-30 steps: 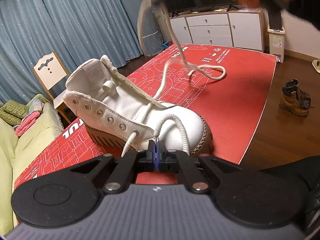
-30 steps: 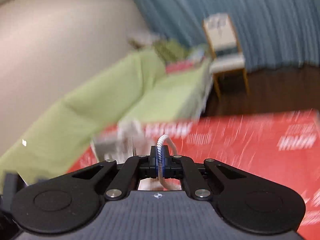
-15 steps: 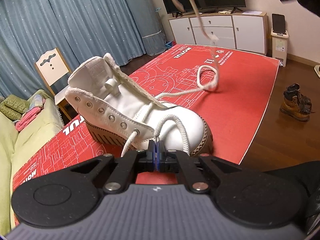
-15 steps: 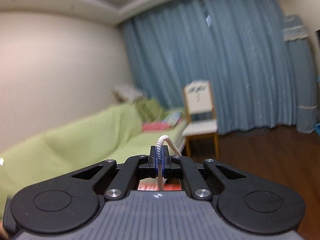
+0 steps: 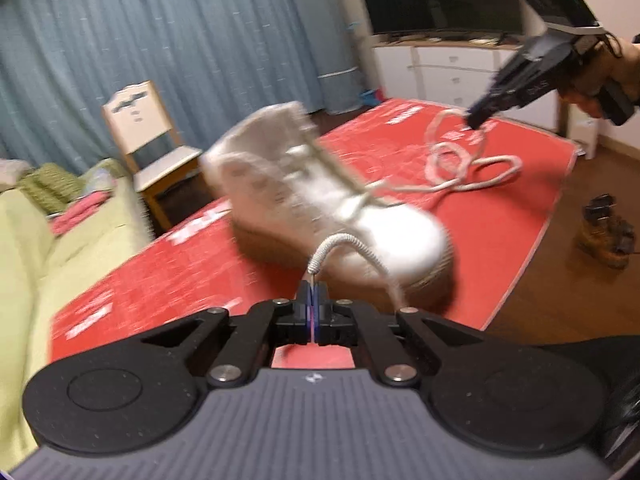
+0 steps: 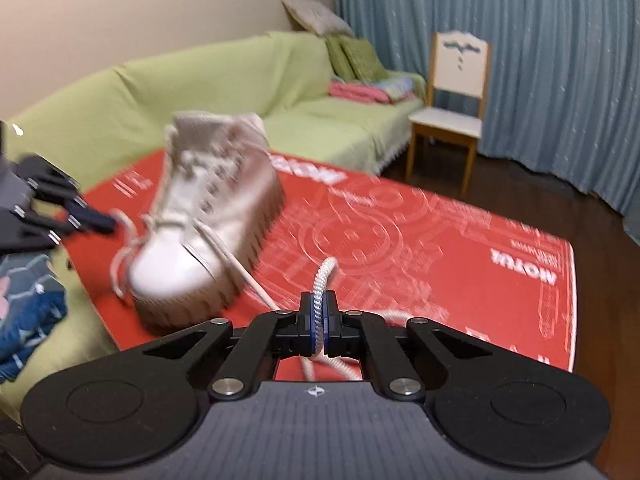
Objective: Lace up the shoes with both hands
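A white high-top boot [image 5: 332, 208], blurred by motion, stands on the red mat [image 5: 500, 216] with its toe toward me. My left gripper [image 5: 313, 294] is shut on the thin tip of one white lace end [image 5: 340, 240], which arcs from the jaws back to the toe. At the upper right, my right gripper [image 5: 476, 120] hangs over the mat, shut on the other lace [image 5: 460, 164], whose slack lies in loops on the mat. In the right wrist view that lace [image 6: 322, 280] is pinched between the pads of the right gripper [image 6: 319, 314], with the boot [image 6: 208, 216] to the left and the left gripper [image 6: 94, 222] beside it.
A green sofa [image 6: 240, 92] with cushions runs along the mat's far side, and a small wooden chair [image 6: 452, 120] stands by the blue curtains. Brown boots [image 5: 606, 236] sit on the wooden floor past the mat's edge. A white cabinet [image 5: 448, 68] carries a TV.
My right gripper has come down from high above to just over the mat, so the lace slack now lies in loops. My left gripper has drawn back from the boot, which is shifting.
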`<state>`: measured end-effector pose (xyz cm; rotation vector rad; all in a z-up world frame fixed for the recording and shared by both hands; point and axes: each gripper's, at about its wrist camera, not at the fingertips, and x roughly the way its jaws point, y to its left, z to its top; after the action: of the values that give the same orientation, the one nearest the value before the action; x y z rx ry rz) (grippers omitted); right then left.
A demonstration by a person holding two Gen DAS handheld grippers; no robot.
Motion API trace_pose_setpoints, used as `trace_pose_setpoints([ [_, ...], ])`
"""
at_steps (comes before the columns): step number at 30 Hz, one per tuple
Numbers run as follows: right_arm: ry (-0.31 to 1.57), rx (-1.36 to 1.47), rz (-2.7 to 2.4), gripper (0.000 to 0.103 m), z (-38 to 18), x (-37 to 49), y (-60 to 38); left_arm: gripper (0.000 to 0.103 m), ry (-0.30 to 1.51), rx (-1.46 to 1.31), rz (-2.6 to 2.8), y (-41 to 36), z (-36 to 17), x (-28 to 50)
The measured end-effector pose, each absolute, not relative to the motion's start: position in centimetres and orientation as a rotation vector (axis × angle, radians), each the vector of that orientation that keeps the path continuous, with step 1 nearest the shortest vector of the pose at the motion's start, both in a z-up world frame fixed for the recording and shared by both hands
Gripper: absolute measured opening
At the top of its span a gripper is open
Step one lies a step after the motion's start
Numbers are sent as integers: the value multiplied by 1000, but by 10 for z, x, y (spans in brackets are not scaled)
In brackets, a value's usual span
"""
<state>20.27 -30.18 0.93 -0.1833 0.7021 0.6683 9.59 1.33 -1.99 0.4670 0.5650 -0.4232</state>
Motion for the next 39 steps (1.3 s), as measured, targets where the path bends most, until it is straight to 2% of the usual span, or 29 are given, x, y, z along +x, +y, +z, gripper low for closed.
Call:
trace_pose_setpoints([
  [4,772,-118,627,5,-1,214,-317,0,582,482,-328,38,-15,92],
  [6,800,-122,532,9,-2,222,-320,0,590,482,-305,46,-15,90],
  [19,717,147,302,12,12,215,-349,0,591,509,-356,37,-28,93],
  [23,664,198,256,17,19,213,-360,0,577,530,-309,46,-23,92],
  [30,793,289,457,17,6,216,-345,0,563,544,-128,90,0,87],
  [33,893,341,477,17,-13,226,-336,0,561,552,-96,99,4,82],
  [39,950,386,397,19,-28,235,-331,0,575,553,-97,103,1,76],
])
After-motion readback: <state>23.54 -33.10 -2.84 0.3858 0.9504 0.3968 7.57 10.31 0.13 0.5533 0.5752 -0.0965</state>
